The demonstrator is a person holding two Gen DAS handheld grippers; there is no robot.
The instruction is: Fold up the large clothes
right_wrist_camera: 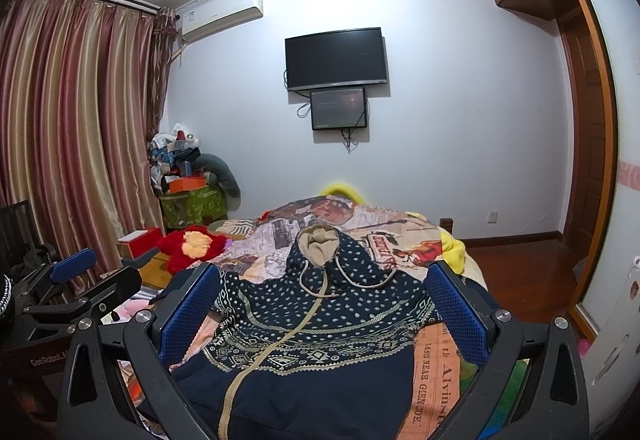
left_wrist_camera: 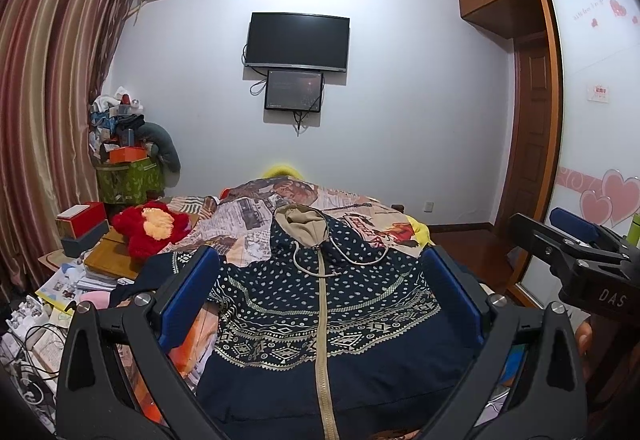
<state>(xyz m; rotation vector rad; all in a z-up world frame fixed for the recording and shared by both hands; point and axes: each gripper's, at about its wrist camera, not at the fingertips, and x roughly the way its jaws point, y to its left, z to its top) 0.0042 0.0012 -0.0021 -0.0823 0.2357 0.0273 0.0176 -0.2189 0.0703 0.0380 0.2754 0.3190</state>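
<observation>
A navy zip hoodie (left_wrist_camera: 320,304) with beige dots, a patterned band and a tan-lined hood lies face up on the bed, hood pointing to the far wall; it shows in the right wrist view too as the hoodie (right_wrist_camera: 320,324). My left gripper (left_wrist_camera: 320,292) hovers over its lower half, open, blue pads wide apart with nothing between them. My right gripper (right_wrist_camera: 322,304) is also open above the garment's lower right part. The right gripper (left_wrist_camera: 576,244) shows at the right edge of the left wrist view, and the left gripper (right_wrist_camera: 80,272) at the left of the right wrist view.
The bed carries a newspaper-print cover (left_wrist_camera: 360,212). A red plush toy (left_wrist_camera: 150,228) and boxes (left_wrist_camera: 82,226) sit left of the bed, with papers and cables below. A cluttered green bin (left_wrist_camera: 128,176) stands by the curtains. A wardrobe (left_wrist_camera: 592,120) and wooden floor lie right.
</observation>
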